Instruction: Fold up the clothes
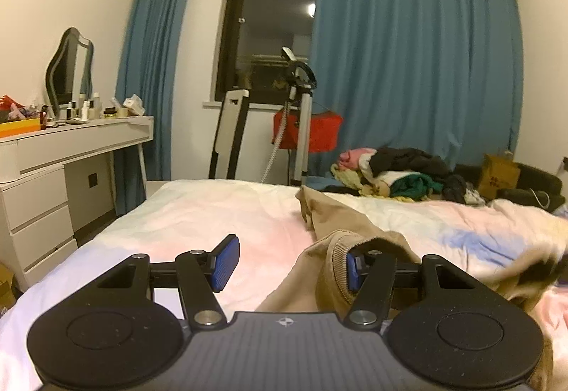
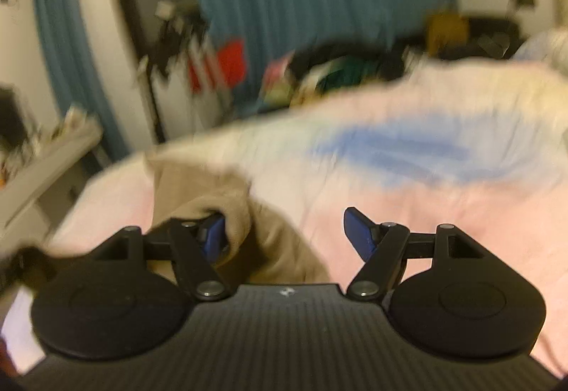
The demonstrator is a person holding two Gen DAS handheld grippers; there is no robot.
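A tan garment [image 1: 330, 213] lies across the pale pink and blue bedcover [image 1: 213, 206]. Its ribbed hem is draped over the right finger [image 1: 353, 270] of my left gripper [image 1: 291, 249], whose blue pads stand wide apart with only cloth hanging between them. The right wrist view is blurred. There the same tan garment [image 2: 198, 185] hangs over the left finger [image 2: 214, 238] of my right gripper [image 2: 284, 218], also open above the bedcover [image 2: 426, 213]. Neither pair of pads presses on the cloth.
A heap of mixed clothes [image 1: 401, 174] sits at the bed's far edge beside a cardboard box [image 1: 497, 174]. A white dresser [image 1: 71, 149] with a mirror and bottles stands left of the bed. A stand [image 1: 300, 114] with a red cloth is by the window.
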